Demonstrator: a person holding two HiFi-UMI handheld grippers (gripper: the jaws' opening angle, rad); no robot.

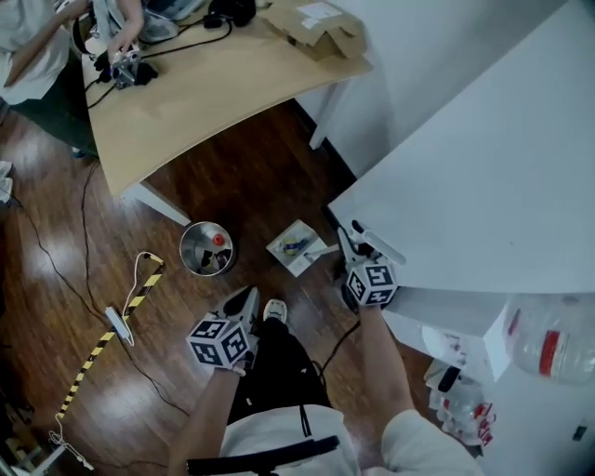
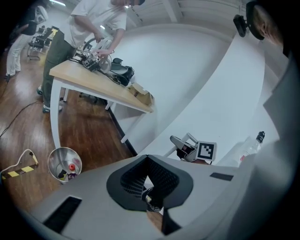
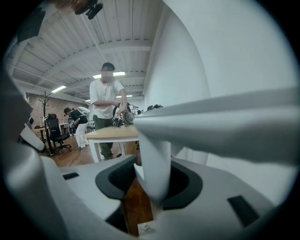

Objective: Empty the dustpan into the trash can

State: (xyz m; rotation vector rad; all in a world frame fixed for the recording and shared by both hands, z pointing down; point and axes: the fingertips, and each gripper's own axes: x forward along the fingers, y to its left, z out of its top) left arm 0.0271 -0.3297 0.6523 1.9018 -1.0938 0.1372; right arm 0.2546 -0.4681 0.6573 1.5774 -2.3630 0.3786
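Grey fingers of the right gripper (image 1: 350,244) clamp the white handle of the dustpan (image 1: 296,245), its litter-strewn pan low by the dark wood floor (image 1: 251,177). Beside it the left gripper (image 1: 245,303) hangs, fingers together on nothing. Just beyond stands the steel trash can (image 1: 193,240), scraps inside. Farther off, a person (image 1: 28,46) works at a wooden desk (image 1: 214,84).

Wooden table (image 1: 214,88) well beyond left fingers (image 1: 244,302), person (image 1: 33,42) at its far corner, cardboard box (image 1: 321,26) on it. Power strip (image 1: 118,323), striped tape (image 1: 98,349) left of them. Plastic bottle (image 1: 556,339) right of right fingers (image 1: 346,246).
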